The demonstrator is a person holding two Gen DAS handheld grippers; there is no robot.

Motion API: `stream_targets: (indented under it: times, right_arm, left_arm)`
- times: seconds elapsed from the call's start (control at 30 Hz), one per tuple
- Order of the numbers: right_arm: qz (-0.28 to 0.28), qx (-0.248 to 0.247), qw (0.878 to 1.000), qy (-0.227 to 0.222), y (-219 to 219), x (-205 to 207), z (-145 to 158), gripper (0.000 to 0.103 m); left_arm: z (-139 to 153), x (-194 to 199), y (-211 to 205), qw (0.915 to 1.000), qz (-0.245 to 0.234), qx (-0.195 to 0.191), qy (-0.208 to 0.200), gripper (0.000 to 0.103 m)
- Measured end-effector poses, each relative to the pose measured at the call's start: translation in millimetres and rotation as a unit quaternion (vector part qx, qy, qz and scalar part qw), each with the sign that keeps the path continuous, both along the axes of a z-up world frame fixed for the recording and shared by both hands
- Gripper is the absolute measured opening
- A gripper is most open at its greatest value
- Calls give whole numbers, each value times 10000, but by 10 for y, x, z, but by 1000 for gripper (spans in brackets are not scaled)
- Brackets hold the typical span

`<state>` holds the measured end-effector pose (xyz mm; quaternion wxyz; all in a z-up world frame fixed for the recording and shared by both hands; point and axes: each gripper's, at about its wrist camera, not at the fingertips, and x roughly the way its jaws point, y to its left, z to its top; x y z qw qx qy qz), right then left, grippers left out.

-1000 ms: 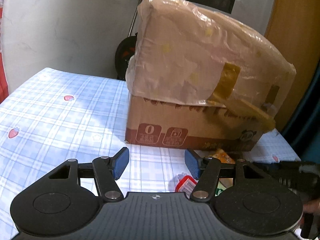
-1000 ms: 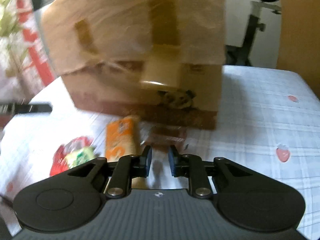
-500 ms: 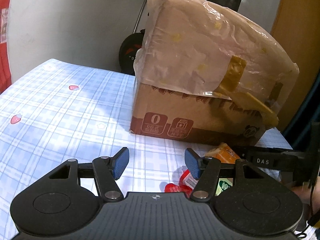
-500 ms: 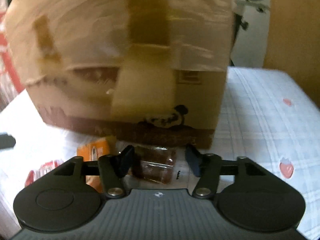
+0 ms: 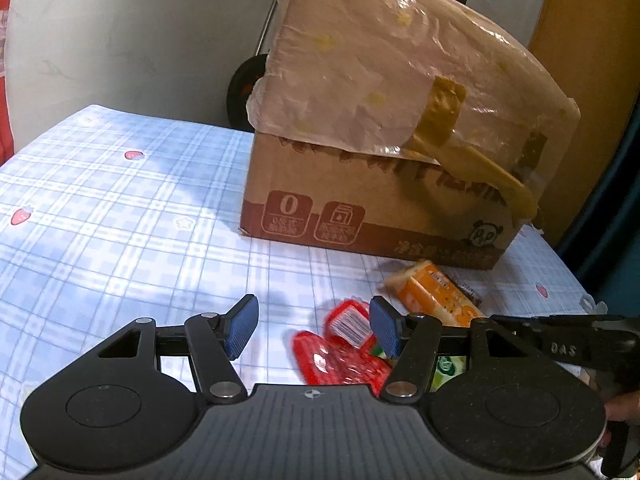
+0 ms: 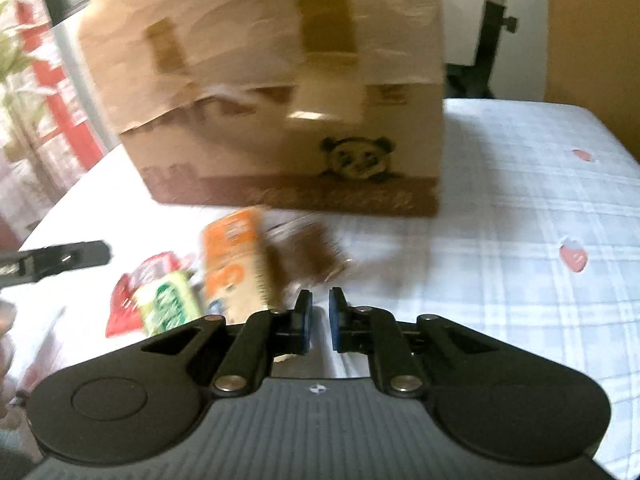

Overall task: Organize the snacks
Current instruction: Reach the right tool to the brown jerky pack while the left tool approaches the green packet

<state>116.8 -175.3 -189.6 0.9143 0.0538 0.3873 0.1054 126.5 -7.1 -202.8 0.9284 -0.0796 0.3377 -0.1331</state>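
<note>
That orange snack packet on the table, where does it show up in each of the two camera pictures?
Left wrist view: the orange packet lies right of centre, just in front of the cardboard box's lower right corner.
Right wrist view: the orange packet sits left of centre, blurred, between a green packet and a brown packet.
Shared landmark: the panda face printed on the box.

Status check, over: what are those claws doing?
Left gripper open, empty. Right gripper just closed, nothing between jaws. Snack packets loose on tablecloth. Cardboard box behind them.
</note>
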Motion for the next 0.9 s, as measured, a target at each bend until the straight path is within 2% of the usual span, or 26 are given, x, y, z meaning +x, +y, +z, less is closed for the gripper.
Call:
stream_targets:
  times: [0.1,0.17,0.23,0.33,0.4,0.43,0.53,0.63,0.8,0.9]
  right_arm:
    - [320,-194,9993,-25,79,17,26,11]
    - [459,-625,9962,-397,133,23,76,15]
    - [616,-946,9911,-709,215,53,102,37]
    - [798,-1138,9874,-757,258,215,87,50]
    - [937,-1117,9882,-461,263,360,27,52]
    - [938,-1093,9885,-466,259,401,10,54]
    - [935,-1062,9892,-372,213,507,-20,55]
    - [926,-832,9920,-203,197,620,-77,57]
    - [905,-893,9913,-336,200,640,-95,59]
    - [947,-974,9899,-410,204,598,-112,50]
  left_arm:
    - [-17,8,1,10000,17,-33,31,63]
    - [-17,4,-9,10000,8,-32,37,63]
    - [-17,-5,-27,10000,-19,-26,42,63]
    - [-22,-16,-41,10000,-57,-28,68,63]
    - [-22,-15,-53,9999,-92,-14,71,63]
    - [-20,-13,-56,9999,-100,-19,67,63]
    - [-25,-4,-64,9999,-120,-60,92,63]
    - [-34,-17,-97,9998,-171,-44,110,63]
    - [-63,-69,-133,9995,-249,-60,196,63]
    - [-65,-107,-141,9993,-245,-109,259,63]
